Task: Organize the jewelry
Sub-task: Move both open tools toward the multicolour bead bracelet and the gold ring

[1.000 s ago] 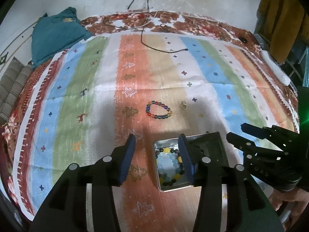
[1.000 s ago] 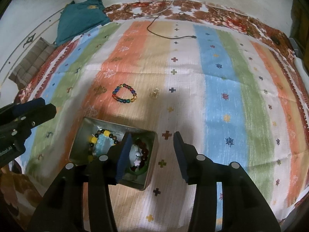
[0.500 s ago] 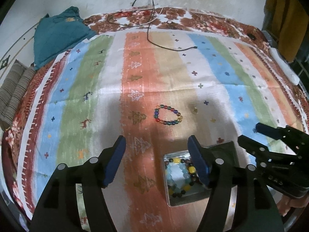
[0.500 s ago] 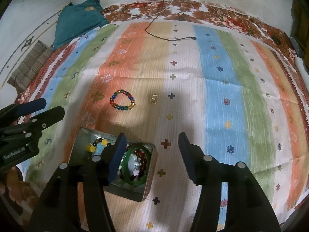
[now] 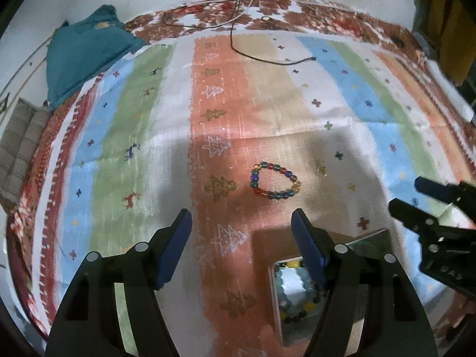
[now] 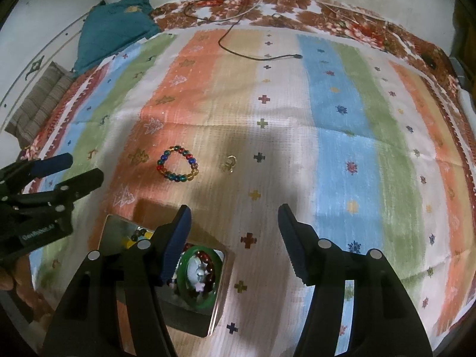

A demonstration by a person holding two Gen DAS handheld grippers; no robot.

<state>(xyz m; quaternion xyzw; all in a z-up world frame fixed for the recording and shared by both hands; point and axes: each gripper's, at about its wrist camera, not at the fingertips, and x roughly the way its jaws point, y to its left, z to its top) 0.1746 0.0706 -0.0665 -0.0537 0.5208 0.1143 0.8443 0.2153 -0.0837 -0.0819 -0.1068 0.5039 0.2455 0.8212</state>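
Note:
A bracelet of coloured glass beads [image 5: 275, 195] [image 6: 175, 178] lies on the striped cloth, with a small gold ring [image 5: 321, 171] [image 6: 228, 162] to its right. A metal tin [image 5: 271, 285] [image 6: 190, 321] holds beaded bracelets and a green bangle [image 6: 218, 279]. My left gripper [image 5: 241, 214] [image 6: 84, 168] hovers open, short of the bracelet and left of the tin, nothing between its fingers. My right gripper [image 6: 235, 208] [image 5: 404, 193] is open too, its left finger over the tin's near corner. Both grippers hide part of the tin.
A black cable [image 5: 267, 59] [image 6: 253, 56] trails across the far end of the cloth. A teal cloth [image 5: 86, 56] [image 6: 116, 32] and a striped cushion [image 5: 17, 136] [image 6: 41, 104] lie at the far left. A floral blanket [image 5: 327, 15] borders the striped cloth.
Both grippers have opened wider. The left one has drifted left off the tin, which now sits low and right in its view. The bracelet and ring lie where they were.

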